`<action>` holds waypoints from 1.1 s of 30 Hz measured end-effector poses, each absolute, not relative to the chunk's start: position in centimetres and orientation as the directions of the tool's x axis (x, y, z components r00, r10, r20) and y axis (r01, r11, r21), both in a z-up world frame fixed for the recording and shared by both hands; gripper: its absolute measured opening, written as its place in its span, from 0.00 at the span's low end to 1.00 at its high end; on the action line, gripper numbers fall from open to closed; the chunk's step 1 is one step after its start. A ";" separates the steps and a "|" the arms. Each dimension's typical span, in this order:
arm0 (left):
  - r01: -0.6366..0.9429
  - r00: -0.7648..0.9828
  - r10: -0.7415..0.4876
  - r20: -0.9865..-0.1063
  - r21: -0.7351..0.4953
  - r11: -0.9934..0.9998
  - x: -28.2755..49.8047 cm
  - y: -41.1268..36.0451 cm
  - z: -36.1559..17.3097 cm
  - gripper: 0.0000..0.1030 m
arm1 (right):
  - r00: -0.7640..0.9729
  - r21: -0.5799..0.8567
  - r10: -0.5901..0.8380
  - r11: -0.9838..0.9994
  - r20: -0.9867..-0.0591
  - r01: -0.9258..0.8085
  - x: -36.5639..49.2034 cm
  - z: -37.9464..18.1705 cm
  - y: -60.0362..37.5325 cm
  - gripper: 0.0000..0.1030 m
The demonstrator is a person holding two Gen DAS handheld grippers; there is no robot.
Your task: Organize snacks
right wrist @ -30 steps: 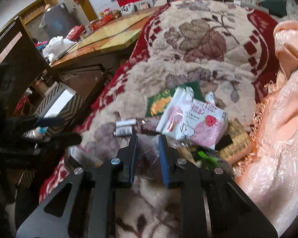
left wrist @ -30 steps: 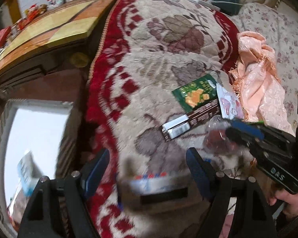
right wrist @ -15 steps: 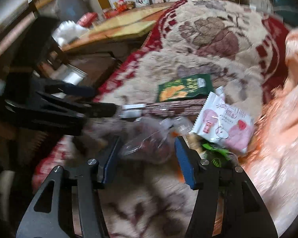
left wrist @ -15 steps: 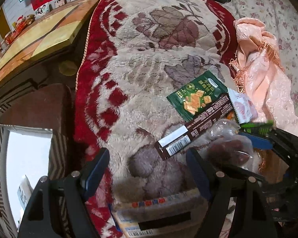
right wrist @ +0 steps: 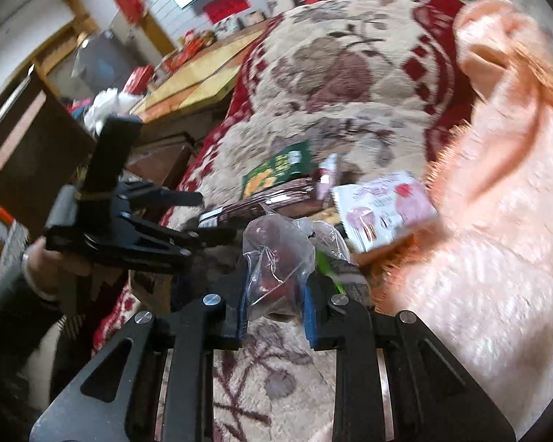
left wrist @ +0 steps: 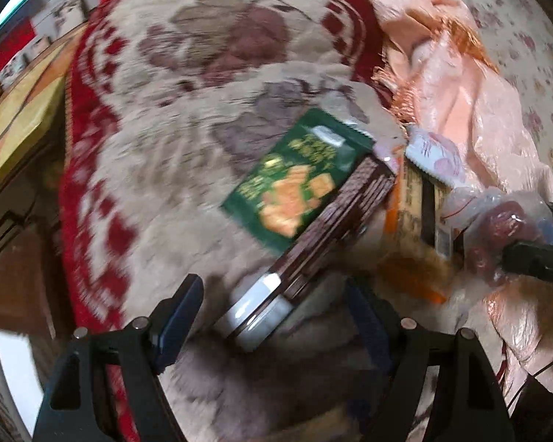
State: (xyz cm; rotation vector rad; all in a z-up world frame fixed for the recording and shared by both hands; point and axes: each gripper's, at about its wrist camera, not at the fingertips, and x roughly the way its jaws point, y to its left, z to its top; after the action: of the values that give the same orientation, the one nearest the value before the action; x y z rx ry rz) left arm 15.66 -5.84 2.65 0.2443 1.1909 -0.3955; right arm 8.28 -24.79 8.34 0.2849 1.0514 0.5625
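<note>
Right gripper [right wrist: 274, 302]: jaws just closed in, now narrow, blue pads pinching a clear plastic bag of dark red dates [right wrist: 278, 254], bag bulging up above the fingertips. Same bag seen from the left wrist at far right [left wrist: 505, 221], black fingertip against it.

Left gripper [left wrist: 276, 316]: jaws spread wide, nothing pressed between them. Between the two blue-padded fingers, the white end of a long brown chocolate wafer box [left wrist: 313, 243], running diagonally up and away to the right. Pads apart from it.

Just beyond the box, touching its far edge: green cracker packet [left wrist: 298, 180], flat on the plush cream-and-red floral blanket [left wrist: 188, 118]. Right of the box: a tan and orange packet [left wrist: 411, 199], partly covered. Beyond that: pink and white strawberry snack pouch [left wrist: 437, 160], lying against a crumpled peach satin cloth [left wrist: 472, 84].

From the right wrist, left of the fingers: left gripper held by a hand [right wrist: 46, 265] in a dark sleeve, aimed at the box end. Farther left: yellow wooden table [right wrist: 199, 81]. Heavy motion blur throughout.
</note>
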 end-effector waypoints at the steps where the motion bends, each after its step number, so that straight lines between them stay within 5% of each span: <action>1: 0.433 0.311 -0.172 -0.935 -0.021 0.901 15.9 -6.4 2.5 0.79 | 0.375 0.486 0.566 0.824 -0.734 -0.292 8.4 8.2 -25.0 0.22; 2: 0.443 0.311 -0.170 -0.935 -0.016 0.897 16.0 -6.8 2.3 0.78 | 0.375 0.494 0.568 0.823 -0.733 -0.281 8.4 8.0 -25.3 0.22; 4: 0.458 0.324 -0.156 -0.933 0.011 0.889 16.2 -7.6 2.1 0.52 | 0.373 0.506 0.577 0.817 -0.727 -0.278 8.6 7.9 -25.3 0.22; 5: 0.466 0.327 -0.158 -0.932 0.014 0.885 16.2 -7.7 2.1 0.49 | 0.371 0.511 0.584 0.812 -0.722 -0.282 8.6 7.9 -25.2 0.22; 9: 0.490 0.318 -0.178 -0.931 0.001 0.872 15.5 -8.0 2.6 0.10 | 0.372 0.518 0.593 0.805 -0.714 -0.289 8.5 8.0 -25.3 0.22; 33: 0.206 0.507 -0.098 -0.857 0.010 0.978 8.7 1.9 9.8 0.09 | 0.343 0.525 0.660 0.746 -0.669 -0.411 6.2 12.0 -19.0 0.22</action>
State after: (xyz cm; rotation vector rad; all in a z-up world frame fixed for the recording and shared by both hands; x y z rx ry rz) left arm 8.68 1.89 9.79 0.1163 1.0237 -0.1838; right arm 6.17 -19.01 12.03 0.2841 1.0010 0.7079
